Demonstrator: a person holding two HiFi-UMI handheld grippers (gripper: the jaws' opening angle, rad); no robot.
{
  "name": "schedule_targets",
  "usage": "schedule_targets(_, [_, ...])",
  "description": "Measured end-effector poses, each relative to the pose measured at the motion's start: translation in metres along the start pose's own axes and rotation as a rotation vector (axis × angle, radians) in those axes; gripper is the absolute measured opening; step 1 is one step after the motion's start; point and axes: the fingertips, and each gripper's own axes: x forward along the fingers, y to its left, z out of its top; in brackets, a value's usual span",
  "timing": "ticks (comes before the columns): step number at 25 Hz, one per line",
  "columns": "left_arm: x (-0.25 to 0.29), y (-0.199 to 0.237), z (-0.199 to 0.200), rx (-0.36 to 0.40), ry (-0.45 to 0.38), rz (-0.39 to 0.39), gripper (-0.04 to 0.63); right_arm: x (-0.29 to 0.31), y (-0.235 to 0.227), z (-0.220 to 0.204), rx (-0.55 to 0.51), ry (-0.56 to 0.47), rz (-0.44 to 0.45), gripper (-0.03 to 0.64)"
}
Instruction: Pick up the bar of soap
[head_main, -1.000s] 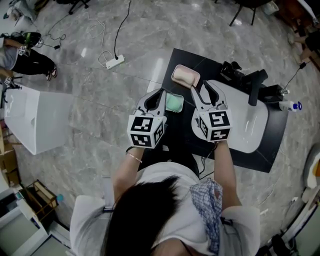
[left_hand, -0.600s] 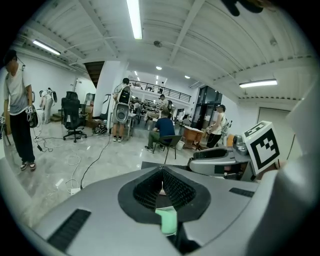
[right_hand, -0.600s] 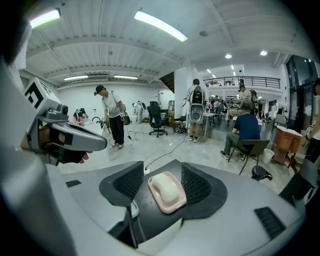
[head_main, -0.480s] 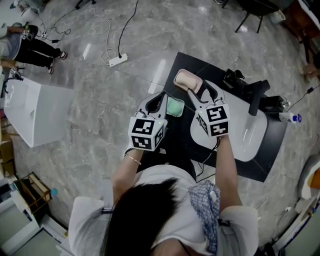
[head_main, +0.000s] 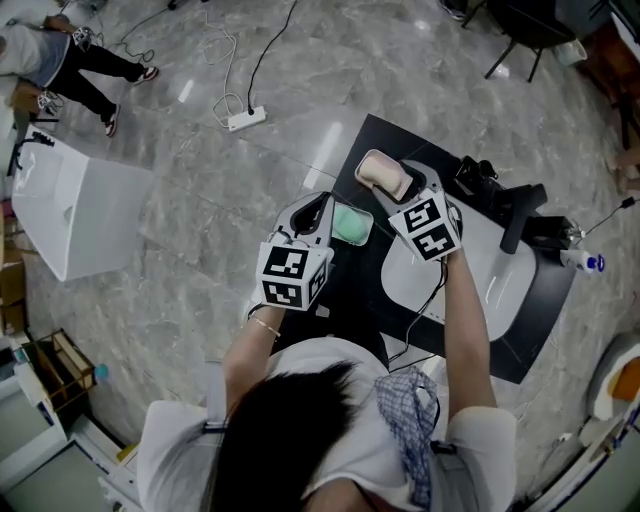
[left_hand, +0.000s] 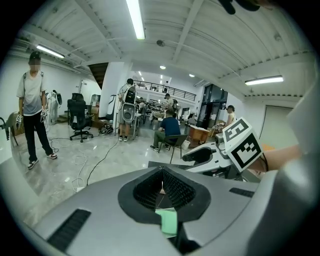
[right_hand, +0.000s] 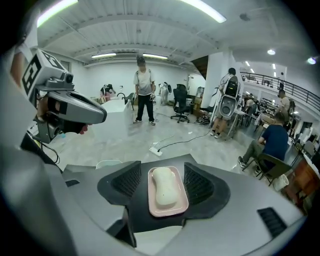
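The bar of soap (right_hand: 165, 186) is seen lying in a pink dish (right_hand: 183, 204) on the black tabletop (head_main: 365, 272). The right tongs (right_hand: 165, 172) are held with the jaws wide apart on either side of the dish and soap, not gripping them; these jaws have just been opening. The left tongs (left_hand: 161, 171) are closed on nothing, above a green dish (head_main: 350, 224).

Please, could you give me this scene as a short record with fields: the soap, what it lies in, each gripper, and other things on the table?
soap: pale bar of soap, untouched
holder: pink dish, the soap lies in it
right gripper: right gripper open; its jaws have just been opening, one on each side of the dish, not pressing
left gripper: left gripper shut, holding nothing
near left gripper: green dish
surface: black table
also on table: white basin
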Motion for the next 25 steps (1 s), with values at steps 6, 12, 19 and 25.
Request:
schedule_targets(6, [0.006, 0.006, -0.005, -0.013, 0.018, 0.021, 0.012, 0.021, -0.004, -0.009, -0.048, 0.085, 0.065, 0.261])
schedule_targets(12, [0.012, 0.008, -0.004, -0.020, 0.019, 0.034, 0.012, 0.039, -0.004, -0.024, -0.077, 0.140, 0.112, 0.261])
schedule_targets(19, [0.016, 0.012, -0.005, -0.030, 0.022, 0.049, 0.012, 0.058, -0.005, -0.037, -0.103, 0.192, 0.149, 0.261])
schedule_targets(25, [0.015, 0.017, -0.005, -0.044, 0.022, 0.066, 0.012, 0.068, -0.006, -0.037, -0.133, 0.222, 0.179, 0.261])
